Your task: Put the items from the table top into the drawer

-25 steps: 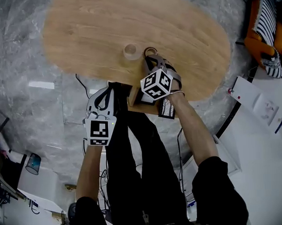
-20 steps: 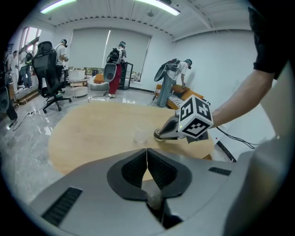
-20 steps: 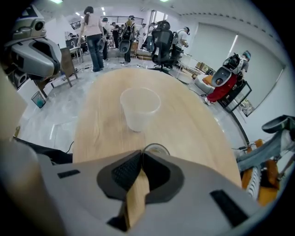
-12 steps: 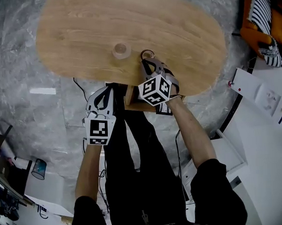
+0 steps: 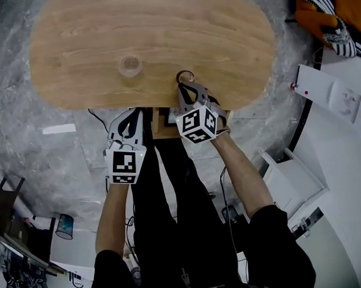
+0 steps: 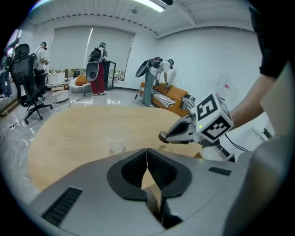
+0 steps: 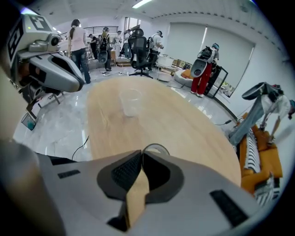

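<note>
Ring (image 5: pixel 185 76) (a small dark hoop) sits at the near edge of the table (image 5: pixel 74 31), its rim pinched between the almost-closed jaws of the right gripper (image 5: pixel 187 87). I cannot tell whether it touches the tabletop. A clear cup (image 5: pixel 130 65) stands upright on the table, apart from the ring. The left gripper (image 5: pixel 132 115), just off the table's near edge beside the drawer (image 5: pixel 158 130), is clenched on nothing.

Floor: glossy grey marbled floor (image 5: pixel 43 146), catching glare | Furniture: oval light-wood counter (image 5: pixel 163 28), orange sofa with striped cushions (image 7: pixel 265 161), black office chair (image 6: pixel 23 73) | Walls: plain white walls (image 6: pixel 207 55), pale roller blinds (image 6: pixel 73 48) | Light: ceiling strip light (image 6: pixel 152 3), lit.
</note>
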`<state>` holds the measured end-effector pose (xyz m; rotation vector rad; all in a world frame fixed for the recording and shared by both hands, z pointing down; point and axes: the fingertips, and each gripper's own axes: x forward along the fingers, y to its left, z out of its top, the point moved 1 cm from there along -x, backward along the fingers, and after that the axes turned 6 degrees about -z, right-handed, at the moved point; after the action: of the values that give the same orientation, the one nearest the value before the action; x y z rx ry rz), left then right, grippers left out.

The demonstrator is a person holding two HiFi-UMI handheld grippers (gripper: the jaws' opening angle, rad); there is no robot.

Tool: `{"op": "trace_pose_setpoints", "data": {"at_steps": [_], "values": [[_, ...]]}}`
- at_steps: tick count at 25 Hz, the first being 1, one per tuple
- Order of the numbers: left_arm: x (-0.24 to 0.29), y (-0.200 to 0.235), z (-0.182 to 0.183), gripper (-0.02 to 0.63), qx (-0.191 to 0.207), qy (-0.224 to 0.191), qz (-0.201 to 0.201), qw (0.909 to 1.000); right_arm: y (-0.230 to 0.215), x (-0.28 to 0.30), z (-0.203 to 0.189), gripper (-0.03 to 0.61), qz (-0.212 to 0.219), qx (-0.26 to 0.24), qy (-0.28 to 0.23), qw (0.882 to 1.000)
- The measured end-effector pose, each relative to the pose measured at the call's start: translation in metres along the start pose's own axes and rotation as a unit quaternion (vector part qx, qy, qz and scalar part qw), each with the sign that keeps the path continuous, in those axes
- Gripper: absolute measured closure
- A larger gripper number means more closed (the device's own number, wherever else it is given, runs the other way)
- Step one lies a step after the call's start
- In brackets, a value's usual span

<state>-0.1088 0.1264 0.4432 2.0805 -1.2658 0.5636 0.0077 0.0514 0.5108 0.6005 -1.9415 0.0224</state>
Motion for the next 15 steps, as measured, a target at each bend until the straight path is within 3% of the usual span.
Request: {"op": "trace_pose_setpoints", "data": {"at_steps": [15], "values": [[0.031,-0.034,0.002,0.600,0.040,0.028,-0.053,0.9974,0.035,-0.073,-0.081,0.551,0.002,0.130,0.018,0.991]]}}
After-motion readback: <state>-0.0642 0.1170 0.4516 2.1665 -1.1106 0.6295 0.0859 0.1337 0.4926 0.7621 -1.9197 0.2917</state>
